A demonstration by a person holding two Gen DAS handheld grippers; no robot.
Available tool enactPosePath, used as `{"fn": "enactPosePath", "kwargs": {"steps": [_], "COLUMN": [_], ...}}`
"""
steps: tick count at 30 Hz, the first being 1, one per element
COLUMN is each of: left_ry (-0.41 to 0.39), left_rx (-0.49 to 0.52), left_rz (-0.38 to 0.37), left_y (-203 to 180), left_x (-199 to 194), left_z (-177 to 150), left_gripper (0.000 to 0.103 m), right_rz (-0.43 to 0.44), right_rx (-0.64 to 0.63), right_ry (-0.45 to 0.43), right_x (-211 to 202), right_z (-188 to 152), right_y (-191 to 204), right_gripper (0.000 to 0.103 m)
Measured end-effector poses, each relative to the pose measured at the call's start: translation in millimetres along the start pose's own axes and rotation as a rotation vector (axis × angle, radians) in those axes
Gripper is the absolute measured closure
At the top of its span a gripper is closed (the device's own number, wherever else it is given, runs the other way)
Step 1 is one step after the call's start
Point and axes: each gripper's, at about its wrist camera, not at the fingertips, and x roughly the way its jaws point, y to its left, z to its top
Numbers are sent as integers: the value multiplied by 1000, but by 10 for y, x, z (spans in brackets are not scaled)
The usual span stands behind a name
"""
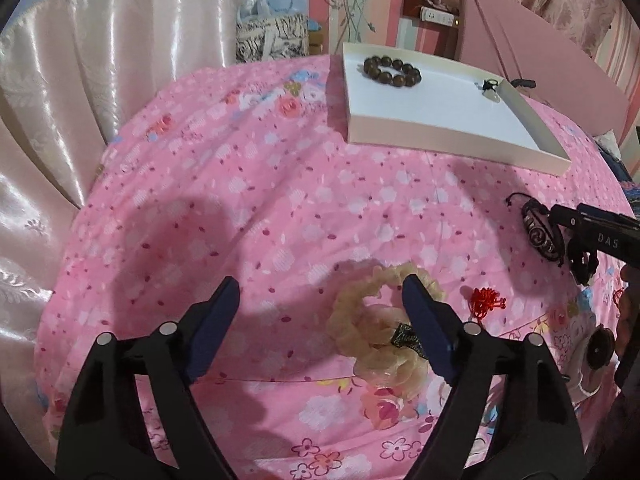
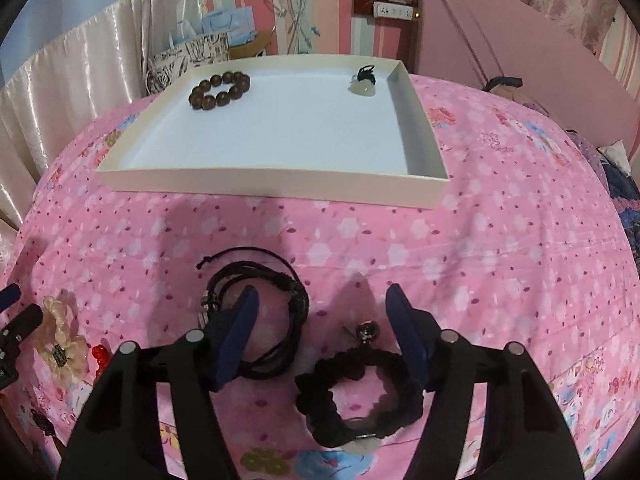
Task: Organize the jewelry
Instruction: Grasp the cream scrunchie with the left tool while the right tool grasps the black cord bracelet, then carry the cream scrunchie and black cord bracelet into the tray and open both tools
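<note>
A shallow white tray (image 2: 276, 194) lies on the pink floral cloth; it also shows in the left wrist view (image 1: 452, 140). In it are a brown bead bracelet (image 2: 219, 90) and a pale green pendant on black cord (image 2: 363, 80). My right gripper (image 2: 322, 300) is open above a black corded bracelet (image 2: 264, 320) and a black braided bracelet (image 2: 360, 400). My left gripper (image 1: 320, 292) is open beside a cream bead bracelet (image 1: 380, 328) with a dark tag; its right finger overlaps the beads. A red knot charm (image 1: 486, 300) lies to the right.
Satin curtains (image 1: 80, 100) hang at the left. A pink board (image 2: 520, 52) leans behind the tray. A patterned bag (image 1: 272, 36) stands at the back. A dark round pendant (image 1: 600, 348) lies at the right edge of the left wrist view.
</note>
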Motion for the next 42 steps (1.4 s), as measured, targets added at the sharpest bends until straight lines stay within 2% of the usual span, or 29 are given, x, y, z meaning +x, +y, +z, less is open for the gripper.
{"fn": "enactPosePath", "kwargs": {"steps": [4, 6, 8, 9, 12, 14, 15, 19, 20, 21, 23, 26, 32, 36, 42], "left_ry": [45, 65, 79, 82, 85, 83, 82, 79, 78, 75, 71, 49, -8, -62, -134], "left_rx": [13, 19, 22, 23, 25, 24, 26, 41, 45, 49, 50, 56, 51, 64, 81], "left_rz": [-19, -29, -35, -34, -32, -27, -24, -18, -15, -6, -1, -6, -35, -54, -101], "left_y": [-31, -49, -62, -67, -67, -69, -73, -107, -117, -133, -147, -166, -197, -280, -427], "left_x": [128, 183, 220, 234, 250, 253, 255, 246, 248, 246, 231, 173, -39, -234, -463], "left_z": [-31, -46, -53, -55, -54, -51, -51, -48, -43, -39, -27, -2, 215, 462, 1040], "left_gripper": [38, 43, 52, 61, 67, 73, 81, 91, 91, 93, 94, 95, 96, 96, 96], "right_rz": [-4, 3, 0, -1, -5, 9, 12, 25, 34, 44, 68, 88, 119, 137, 129], "right_rx": [-3, -8, -11, -14, -24, -34, -42, -44, -39, -34, -16, 1, 19, 25, 31], "right_ry": [50, 87, 104, 111, 119, 117, 114, 111, 110, 110, 109, 87, -14, -74, -150], "right_x": [94, 157, 191, 199, 215, 205, 199, 176, 172, 166, 162, 130, -133, -338, -546], "right_z": [8, -2, -1, 4, 19, 16, 16, 25, 33, 36, 49, 74, 236, 431, 845], "right_y": [12, 28, 34, 36, 54, 76, 96, 98, 81, 60, 8, -57, -142, -198, -290], "right_gripper": [37, 41, 42, 42, 43, 51, 55, 72, 83, 89, 93, 93, 93, 93, 93]}}
